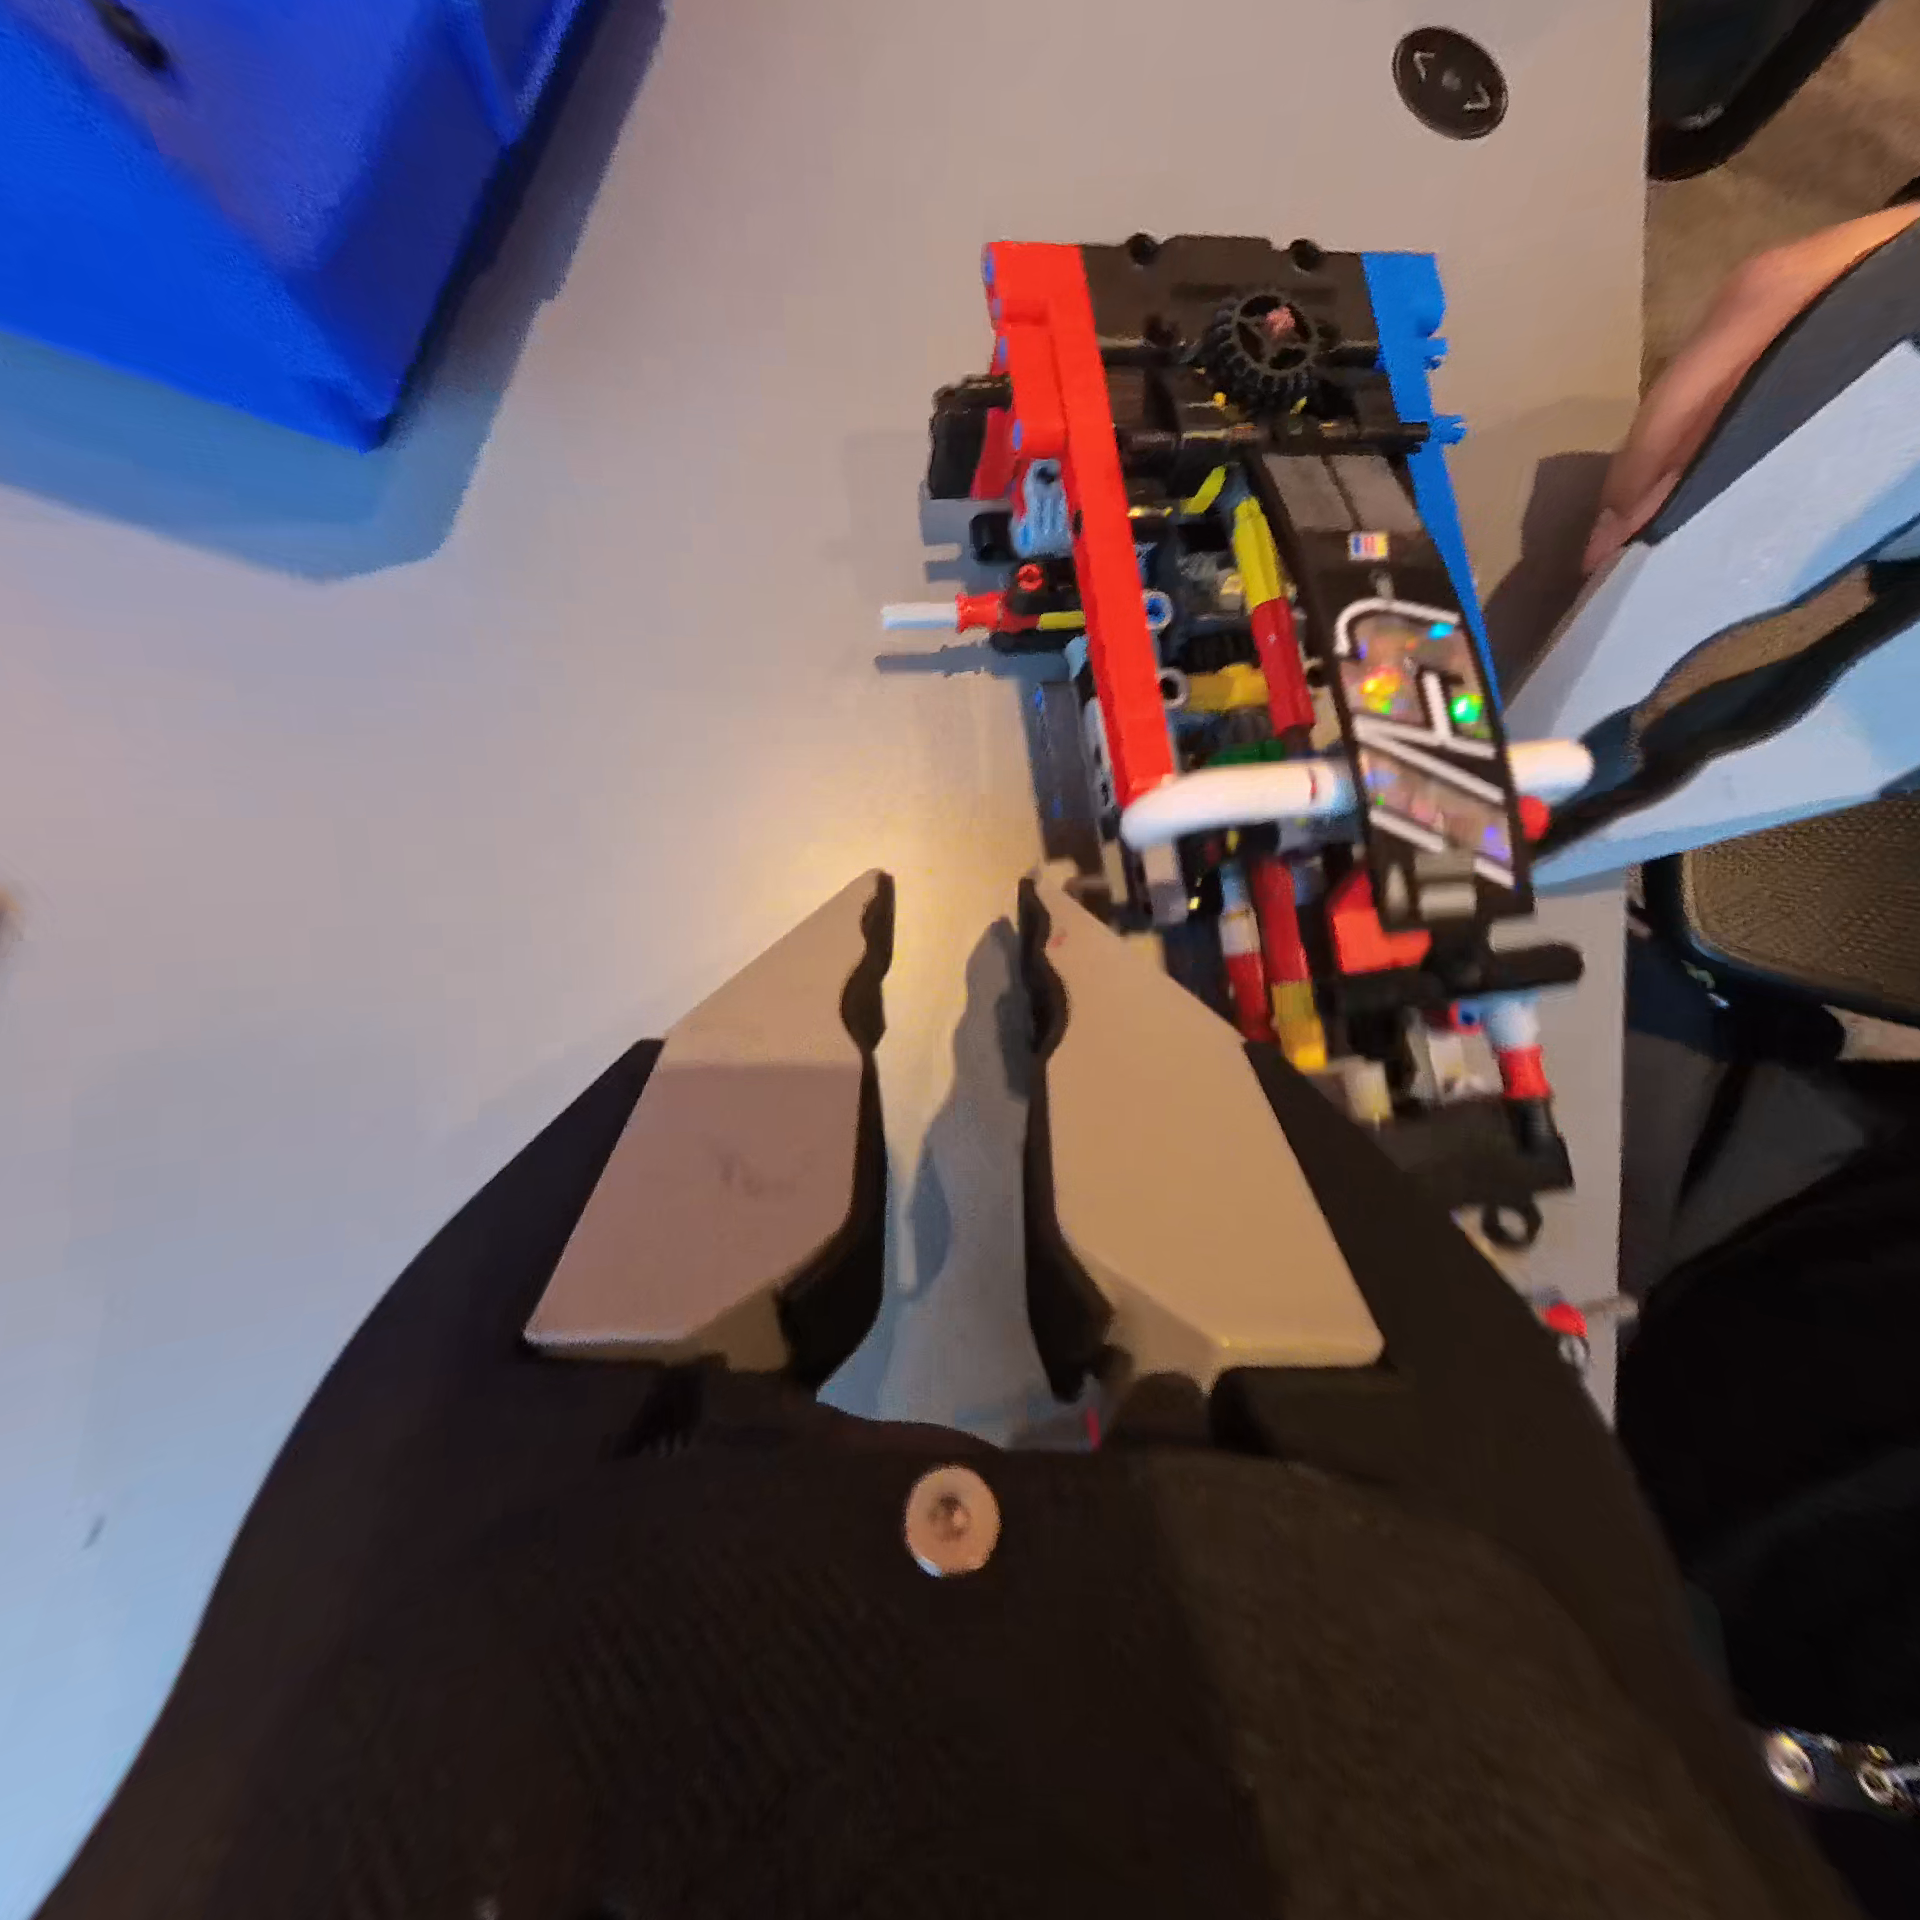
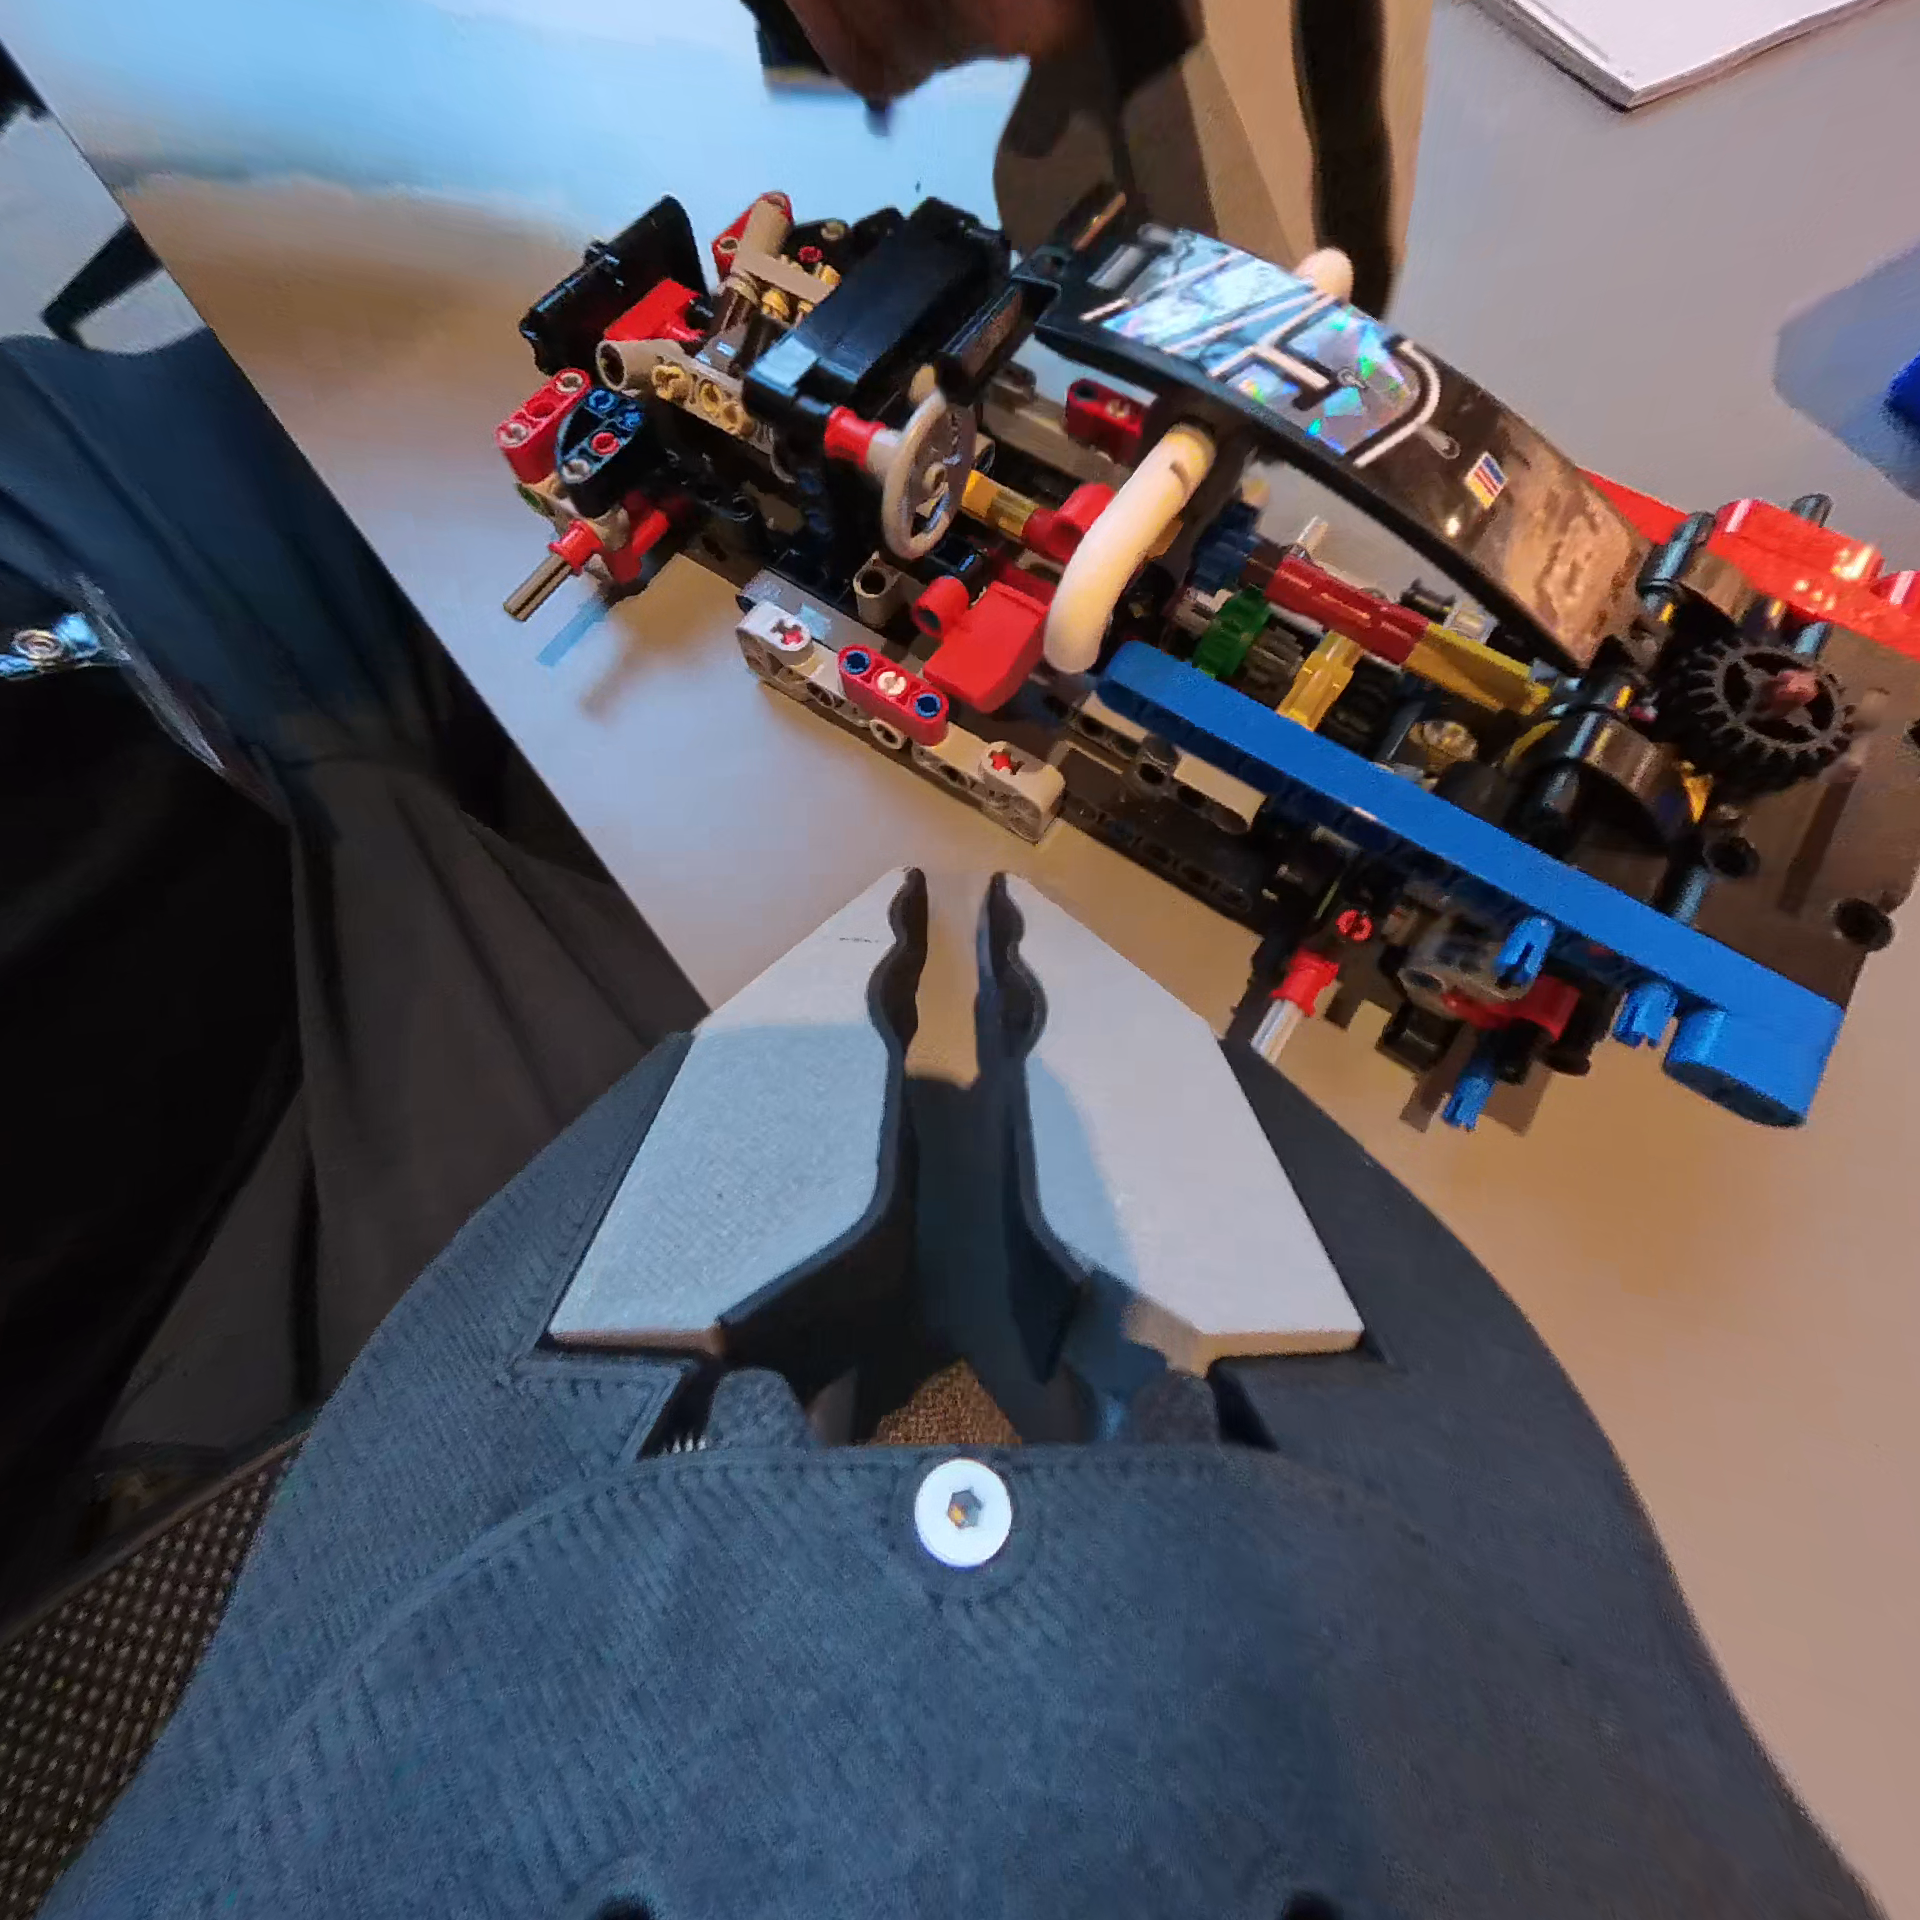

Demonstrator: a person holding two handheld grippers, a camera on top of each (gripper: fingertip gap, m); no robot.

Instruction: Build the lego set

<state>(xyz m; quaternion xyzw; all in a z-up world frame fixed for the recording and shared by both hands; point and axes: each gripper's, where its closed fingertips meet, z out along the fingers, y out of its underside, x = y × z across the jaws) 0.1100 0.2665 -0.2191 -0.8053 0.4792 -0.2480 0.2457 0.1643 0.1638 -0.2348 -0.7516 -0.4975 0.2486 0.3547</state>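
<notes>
A partly built lego car point(image 1: 1299, 499) lies on the pale table point(image 1: 623, 727). It has a long red beam point(image 1: 1101, 582), a long blue beam point(image 2: 1455, 842), a black curved panel with a shiny sticker point(image 2: 1299, 343), a white bent tube point(image 2: 1122, 561), a grey steering wheel point(image 2: 925, 478) and a black gear point(image 2: 1756, 696). My left gripper point(image 1: 956, 904) is open and empty, just left of the car's front end. My right gripper point(image 2: 954, 894) is empty with a narrow gap between its fingers, a little short of the car's blue side. It also shows at the right of the left wrist view point(image 1: 1714, 675).
A blue bin point(image 1: 208, 187) stands at the far left. A black round grommet point(image 1: 1449, 83) sits in the table near its edge. A white booklet point(image 2: 1683, 42) lies at the back. A mesh chair point(image 1: 1808, 894) and a person's dark clothing point(image 2: 260, 831) are beside the table edge. The grippers' ends are close to 12 cm from one another.
</notes>
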